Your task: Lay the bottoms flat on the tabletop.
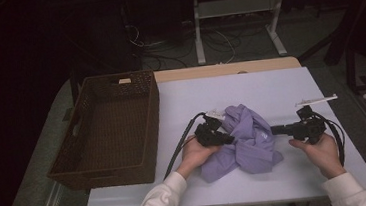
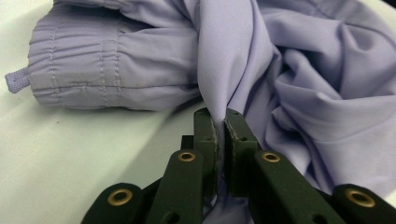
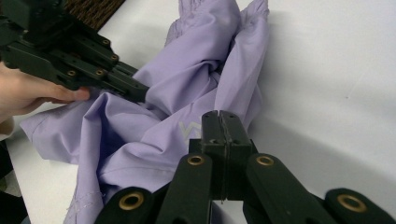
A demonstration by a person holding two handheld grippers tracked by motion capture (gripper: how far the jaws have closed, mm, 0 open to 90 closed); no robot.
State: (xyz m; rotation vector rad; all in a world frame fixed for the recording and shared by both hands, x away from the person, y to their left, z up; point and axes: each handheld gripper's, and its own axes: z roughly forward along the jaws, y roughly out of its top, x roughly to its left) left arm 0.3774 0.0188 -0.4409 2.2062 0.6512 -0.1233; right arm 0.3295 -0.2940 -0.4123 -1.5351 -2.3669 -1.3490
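Lilac garment (image 1: 247, 140) lies crumpled mid-desk (image 1: 270, 88), right of an empty wicker basket (image 1: 105, 130); the left gripper (image 2: 222, 126) pinches a fold, the right gripper (image 3: 223, 128) sits closed at its edge holding nothing visible, so sorting looks barely begun.

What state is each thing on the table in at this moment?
Crumpled lilac fabric garment: bunched on the white table, pinched from the left.
Dark brown woven wicker basket: upright, empty.
Left hand-held gripper: shut on a fold of garment.
Right hand-held gripper: jaws closed together, nothing visible between them.
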